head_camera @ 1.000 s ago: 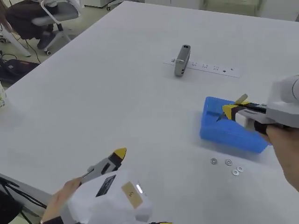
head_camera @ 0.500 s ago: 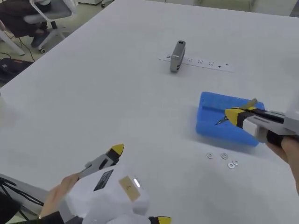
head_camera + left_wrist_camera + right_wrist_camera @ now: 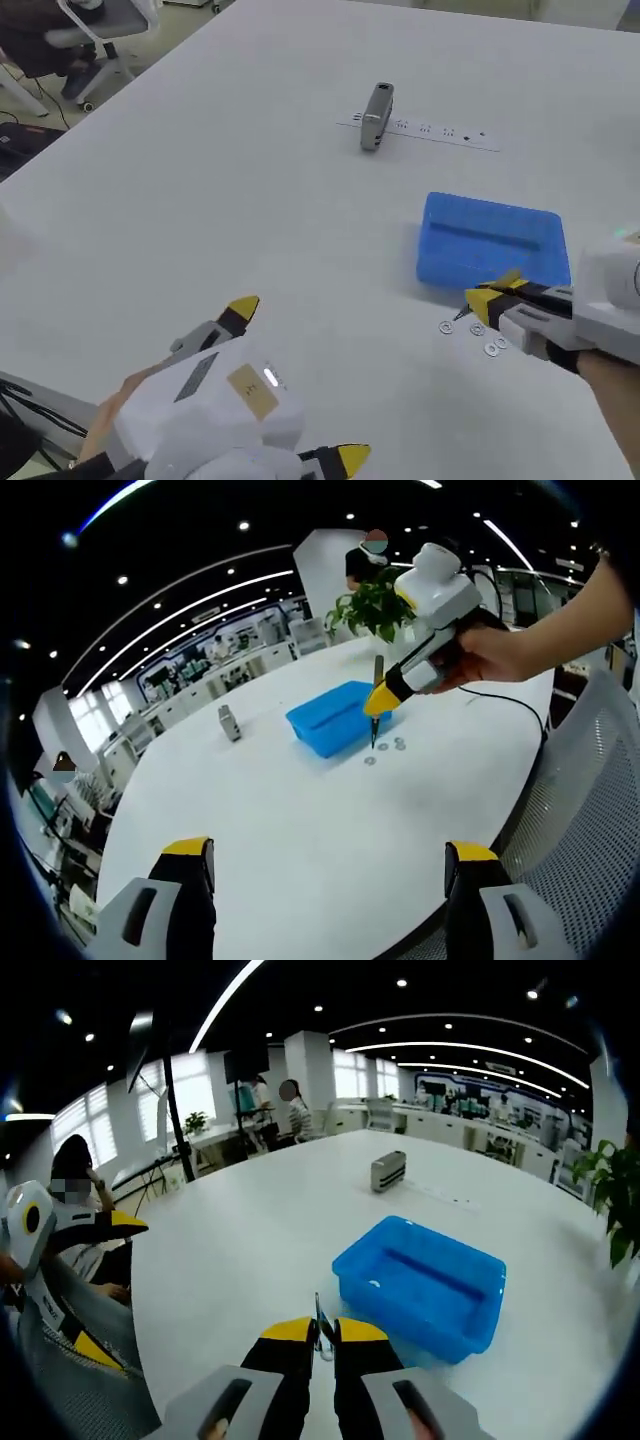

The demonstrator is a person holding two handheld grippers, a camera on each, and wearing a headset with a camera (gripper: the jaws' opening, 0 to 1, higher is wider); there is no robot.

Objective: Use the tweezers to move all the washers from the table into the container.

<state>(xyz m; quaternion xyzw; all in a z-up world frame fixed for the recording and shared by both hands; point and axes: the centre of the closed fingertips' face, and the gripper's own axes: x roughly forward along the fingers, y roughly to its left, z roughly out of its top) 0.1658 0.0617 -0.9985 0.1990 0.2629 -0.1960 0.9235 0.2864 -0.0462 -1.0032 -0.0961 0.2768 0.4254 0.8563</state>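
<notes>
Several small metal washers (image 3: 478, 331) lie on the white table just in front of the blue container (image 3: 492, 240). My right gripper (image 3: 488, 303) is shut on thin tweezers (image 3: 462, 314), whose tip hangs just above the leftmost washers. In the right gripper view the tweezers (image 3: 319, 1319) stick out between the shut yellow jaws, with the blue container (image 3: 425, 1285) ahead. My left gripper (image 3: 297, 382) hangs open at the near left with nothing between its jaws. The left gripper view shows the washers (image 3: 385, 749), the container (image 3: 335, 717) and the right gripper (image 3: 383, 697) above them.
A grey block (image 3: 376, 117) stands on a flat white strip (image 3: 440, 133) at the far side of the table. Office chairs (image 3: 95, 30) stand beyond the table's left edge. A wide stretch of bare table (image 3: 230, 200) lies left of the container.
My right gripper has moved with the tweezers from over the blue container toward me and down to the washers. The left gripper has stayed about where it was.
</notes>
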